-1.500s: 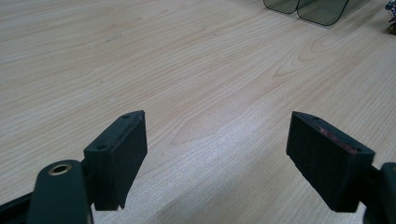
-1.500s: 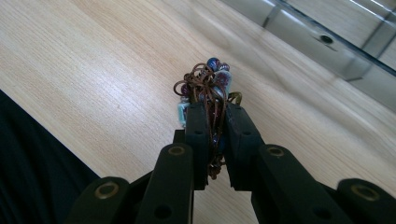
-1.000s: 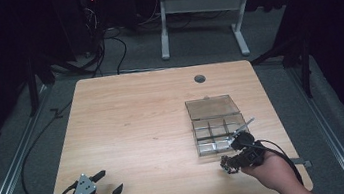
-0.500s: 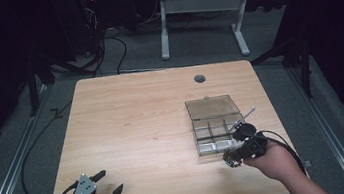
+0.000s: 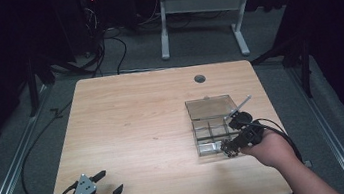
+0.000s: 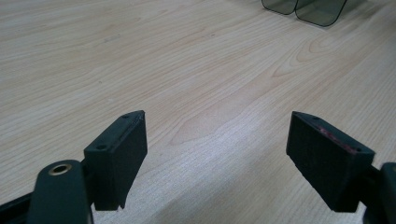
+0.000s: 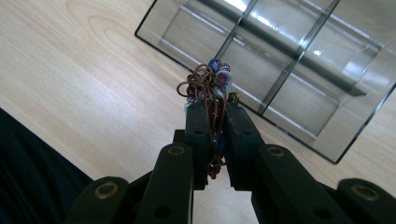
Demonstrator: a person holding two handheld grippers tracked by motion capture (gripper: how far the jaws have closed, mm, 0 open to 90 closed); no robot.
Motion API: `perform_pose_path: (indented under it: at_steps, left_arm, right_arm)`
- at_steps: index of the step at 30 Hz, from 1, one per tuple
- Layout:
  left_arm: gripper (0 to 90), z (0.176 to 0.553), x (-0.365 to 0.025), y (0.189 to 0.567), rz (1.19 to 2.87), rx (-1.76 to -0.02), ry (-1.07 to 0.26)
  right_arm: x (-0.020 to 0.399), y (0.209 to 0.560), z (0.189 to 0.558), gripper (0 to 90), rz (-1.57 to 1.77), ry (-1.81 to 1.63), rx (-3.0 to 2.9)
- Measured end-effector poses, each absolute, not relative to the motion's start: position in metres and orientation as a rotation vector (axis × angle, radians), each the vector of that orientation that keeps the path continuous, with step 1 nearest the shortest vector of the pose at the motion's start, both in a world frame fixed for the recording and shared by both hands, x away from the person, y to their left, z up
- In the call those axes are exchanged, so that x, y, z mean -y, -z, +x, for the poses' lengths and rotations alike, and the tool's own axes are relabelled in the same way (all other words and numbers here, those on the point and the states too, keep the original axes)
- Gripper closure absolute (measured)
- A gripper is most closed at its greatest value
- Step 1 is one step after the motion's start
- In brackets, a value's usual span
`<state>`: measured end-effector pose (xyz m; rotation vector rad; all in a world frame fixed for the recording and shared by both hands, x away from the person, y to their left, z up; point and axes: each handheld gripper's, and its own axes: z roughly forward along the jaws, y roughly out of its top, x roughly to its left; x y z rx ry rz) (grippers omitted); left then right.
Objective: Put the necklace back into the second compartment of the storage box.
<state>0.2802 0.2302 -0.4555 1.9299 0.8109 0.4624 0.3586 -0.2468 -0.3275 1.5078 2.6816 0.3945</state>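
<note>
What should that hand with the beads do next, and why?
Probably carry on forward over the clear box and lower. The right hand-held gripper is clamped on a beaded cord, poised at the box's near edge, and the compartments ahead look empty.

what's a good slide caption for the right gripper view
Hand-held gripper clamps a beaded cord bracelet above a clear compartment box.

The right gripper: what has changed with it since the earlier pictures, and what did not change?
The right gripper moved from the table's near right edge toward the clear box and now sits at its near corner, jaws shut on a beaded cord. It took hold of nothing new and let nothing go. The left gripper stayed open at the near left edge; the box did not shift.
</note>
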Motion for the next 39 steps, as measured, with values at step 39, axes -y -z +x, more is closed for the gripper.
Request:
perform_pose_path:
  at_steps: [39]
  left_arm:
    - [21.0,0.279,-0.229,0.456,1.927,-0.798,-0.459]
  right_arm:
    - [0.240,0.353,0.443,81.6,1.584,-0.343,-2.610]
